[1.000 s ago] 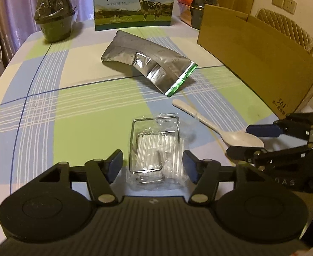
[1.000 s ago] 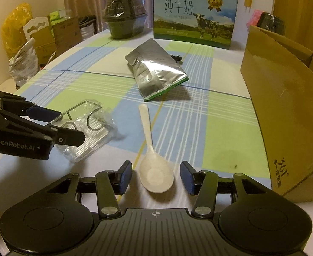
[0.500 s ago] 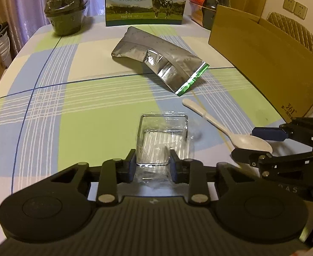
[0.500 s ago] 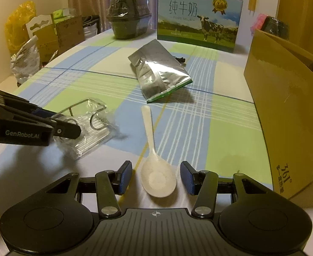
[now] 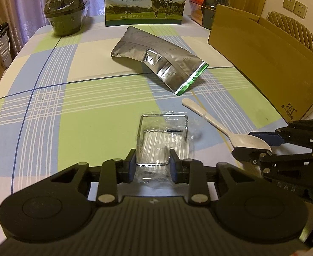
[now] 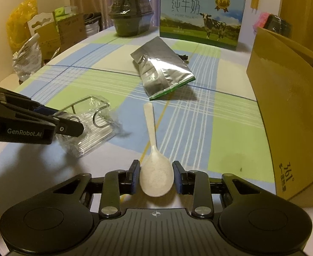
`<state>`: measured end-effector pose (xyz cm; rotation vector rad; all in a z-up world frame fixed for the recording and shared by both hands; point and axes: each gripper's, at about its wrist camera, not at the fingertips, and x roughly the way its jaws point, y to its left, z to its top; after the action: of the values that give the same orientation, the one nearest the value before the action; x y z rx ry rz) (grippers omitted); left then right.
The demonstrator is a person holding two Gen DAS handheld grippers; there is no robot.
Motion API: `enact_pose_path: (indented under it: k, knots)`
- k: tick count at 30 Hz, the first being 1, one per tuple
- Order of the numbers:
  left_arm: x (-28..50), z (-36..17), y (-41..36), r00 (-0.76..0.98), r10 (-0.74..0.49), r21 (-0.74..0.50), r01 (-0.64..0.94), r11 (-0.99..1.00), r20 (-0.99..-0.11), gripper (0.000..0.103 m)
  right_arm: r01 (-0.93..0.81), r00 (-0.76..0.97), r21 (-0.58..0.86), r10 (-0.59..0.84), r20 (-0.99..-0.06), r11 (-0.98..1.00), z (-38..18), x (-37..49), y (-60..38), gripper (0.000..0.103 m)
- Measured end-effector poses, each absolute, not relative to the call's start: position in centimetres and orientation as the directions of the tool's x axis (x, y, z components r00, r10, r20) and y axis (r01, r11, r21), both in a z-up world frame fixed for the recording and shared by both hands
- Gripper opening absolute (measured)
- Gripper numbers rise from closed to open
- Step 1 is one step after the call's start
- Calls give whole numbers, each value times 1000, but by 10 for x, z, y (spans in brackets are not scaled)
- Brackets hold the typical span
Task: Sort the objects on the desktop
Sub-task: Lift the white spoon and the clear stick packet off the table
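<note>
In the left wrist view, the left claw [image 5: 152, 166] sits at the lower centre of the frame, its two blue-padded fingers pressed against the sides of a clear plastic packet [image 5: 162, 137] with a metal wire frame inside, so it grips that packet. The packet lies on the checked counter [image 5: 71, 111], just above the claw. To its right, a cream spoon [image 5: 218, 125] lies diagonally, its handle pointing to the upper left and its bowl at the right edge, between the fingers of the right claw [image 5: 257, 145].

In the right wrist view, the right claw [image 6: 156, 177] stands at the lower centre with the spoon's bowl between its pads; the pads sit just beside the bowl on either side, and whether they touch it cannot be told. The spoon's handle runs up toward a silver foil pouch [image 6: 162, 68] with a green edge, in the middle of the frame. A milk carton box [image 6: 201, 17] stands at the top, a dark wrapped bowl [image 6: 130, 17] to its left, and a brown cardboard box [image 6: 288, 98] fills the right side.
</note>
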<state>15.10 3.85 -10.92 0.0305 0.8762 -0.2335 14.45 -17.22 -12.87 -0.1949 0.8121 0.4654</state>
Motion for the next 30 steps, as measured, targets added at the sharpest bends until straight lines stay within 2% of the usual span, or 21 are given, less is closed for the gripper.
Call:
enact_pose_path:
  k: [8,11,16,21,23,30]
  knots:
    - [151,-110,38,617,-186,-63,215,975,-764,27,-480,599,-13,317,-736,877,-128,142,-171,30]
    - [151,-110,39,618,-187,-66,213,975,-764,27,-499,603,-42,312,-734,865,-128,139,-170,36]
    - [150,-110,39,623,-183,-62,210,976,-761,28,-506,605,-62,303,-736,860,-128,135,-171,38]
    - [151,-111,39,624,-181,-61,209,976,-760,28,-487,601,-35,306,-739,872,-128,139,-175,37]
    - [152,-111,38,624,-180,-59,209,976,-760,28,-487,598,-26,311,-739,873,-128,140,-175,31]
    - [151,-109,35,627,-176,-45,218,975,-759,26,-470,601,-15,308,-737,882,-127,139,-175,30]
